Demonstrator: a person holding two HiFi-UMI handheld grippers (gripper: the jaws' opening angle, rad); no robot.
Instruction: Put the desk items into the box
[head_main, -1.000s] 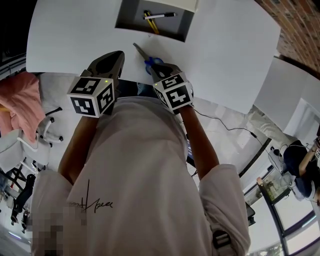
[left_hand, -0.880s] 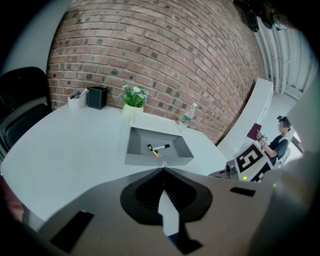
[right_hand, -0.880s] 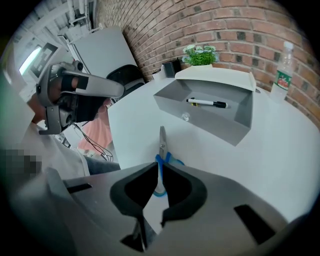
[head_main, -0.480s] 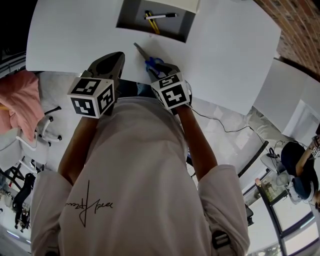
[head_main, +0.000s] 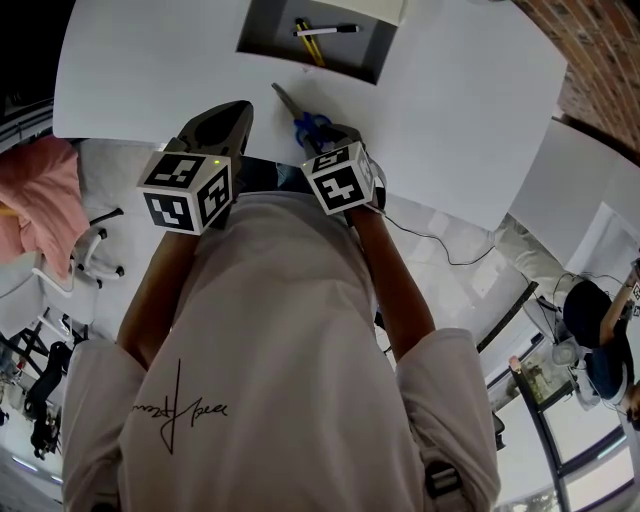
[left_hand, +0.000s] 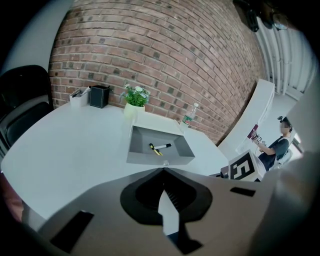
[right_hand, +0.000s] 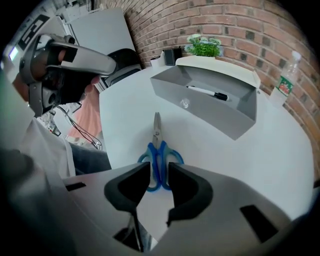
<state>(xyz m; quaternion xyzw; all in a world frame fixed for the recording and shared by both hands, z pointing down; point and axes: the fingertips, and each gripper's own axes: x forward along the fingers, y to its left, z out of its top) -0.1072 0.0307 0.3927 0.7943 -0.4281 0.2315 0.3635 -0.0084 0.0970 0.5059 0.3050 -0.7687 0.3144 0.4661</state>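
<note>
Blue-handled scissors (right_hand: 157, 150) lie on white worktop (right_hand: 240, 165); right claw (right_hand: 159, 170), jaws just opened, straddles handles ungripped. Left claw (left_hand: 163, 171) closed, empty.

Just ahead of the right tool (right_hand: 159, 181), its shell matt grey plastic, the scissors (right_hand: 159, 152) show glossy blue plastic handles and bright smooth metal blades on the smooth matt white worktop (right_hand: 260, 165), with a matt grey box (right_hand: 225, 115) and a rough brick wall (right_hand: 240, 25) beyond.
</note>
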